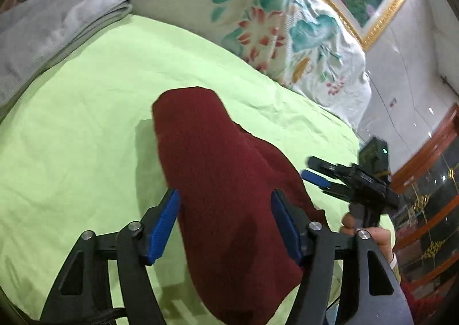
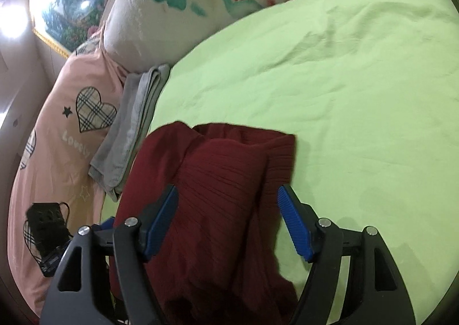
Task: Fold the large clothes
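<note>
Garment: the dark red knitted sweater [image 1: 218,181] lies folded into a long bundle on the green sheet [image 1: 86,124], directly ahead of and under both claws.
Long axis: it runs away from each claw, along the fingers.
Left gripper [image 1: 225,224]: jaws wide, one pad on each side of the bundle, not pressing; holds nothing.
Right gripper [image 2: 228,224]: jaws wide, above the sweater, empty.
Nearer hand: I judge both about equal, the right one beside the sweater's right edge.
Left view only: the right gripper and the hand [image 1: 370,233] holding it.
Right view only: ribbed folds, grey towel [image 2: 134,129], pink cushion [image 2: 57,124].
</note>
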The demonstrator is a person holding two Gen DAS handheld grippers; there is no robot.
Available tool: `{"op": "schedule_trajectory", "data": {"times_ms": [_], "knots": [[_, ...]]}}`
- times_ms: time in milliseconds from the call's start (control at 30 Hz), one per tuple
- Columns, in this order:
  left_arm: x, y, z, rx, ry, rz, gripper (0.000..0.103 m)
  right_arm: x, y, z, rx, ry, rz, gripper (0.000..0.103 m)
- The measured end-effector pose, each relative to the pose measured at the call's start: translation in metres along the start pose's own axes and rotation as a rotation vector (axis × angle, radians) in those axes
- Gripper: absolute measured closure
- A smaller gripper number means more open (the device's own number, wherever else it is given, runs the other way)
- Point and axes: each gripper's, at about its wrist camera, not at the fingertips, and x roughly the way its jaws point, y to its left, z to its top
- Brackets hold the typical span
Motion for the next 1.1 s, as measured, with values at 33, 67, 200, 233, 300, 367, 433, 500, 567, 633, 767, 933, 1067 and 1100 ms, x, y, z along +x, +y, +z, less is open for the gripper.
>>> {"op": "schedule_trajectory", "data": {"times_ms": [33, 67, 200, 233, 300, 367, 433, 500, 567, 633, 767, 933, 1067, 1100], "knots": [[0.005, -0.001, -0.001, 0.008, 0.009, 0.009, 0.047, 0.007, 0.002, 0.000, -0.004, 0.016, -0.008, 0.037], [0.010, -0.001, -0.002, 0.012, 0.022, 0.016, 0.047, 0.013, 0.005, 0.000, -0.010, 0.028, -0.014, 0.047], [0.025, -0.007, -0.008, 0.039, 0.044, 0.048, 0.047, 0.030, 0.011, 0.000, -0.031, 0.061, -0.040, 0.083], [0.026, -0.008, -0.007, 0.036, 0.043, 0.039, 0.047, 0.028, 0.011, 0.001, -0.032, 0.048, -0.035, 0.089], [0.027, -0.009, -0.004, 0.027, 0.042, 0.018, 0.047, 0.018, 0.013, 0.006, -0.046, 0.013, -0.028, 0.094], [0.029, -0.012, -0.001, 0.028, 0.043, 0.005, 0.047, 0.007, 0.012, 0.012, -0.052, -0.025, -0.016, 0.095], [0.031, -0.018, 0.001, 0.035, 0.046, -0.001, 0.047, -0.004, 0.012, 0.018, -0.054, -0.054, -0.014, 0.096], [0.034, -0.027, 0.004, 0.050, 0.045, -0.017, 0.047, -0.020, 0.010, 0.022, -0.056, -0.105, -0.010, 0.096], [0.039, -0.038, 0.006, 0.089, 0.047, -0.003, 0.047, -0.027, 0.001, 0.023, -0.036, -0.131, -0.028, 0.096], [0.052, -0.049, 0.005, 0.146, 0.078, 0.074, 0.047, -0.018, -0.014, 0.022, 0.001, -0.087, -0.041, 0.096], [0.069, -0.056, -0.004, 0.208, 0.101, 0.143, 0.040, 0.014, -0.037, 0.008, 0.046, 0.013, -0.100, 0.094], [0.056, -0.056, -0.006, 0.190, 0.091, 0.141, 0.040, 0.003, -0.039, 0.003, 0.103, -0.015, -0.090, 0.075], [0.017, -0.041, -0.012, 0.116, 0.051, 0.106, 0.040, -0.036, -0.016, -0.001, 0.036, -0.102, -0.110, 0.055], [0.003, -0.038, -0.020, 0.108, 0.031, 0.118, 0.039, -0.045, -0.009, -0.005, 0.019, -0.113, -0.100, 0.055]]}}
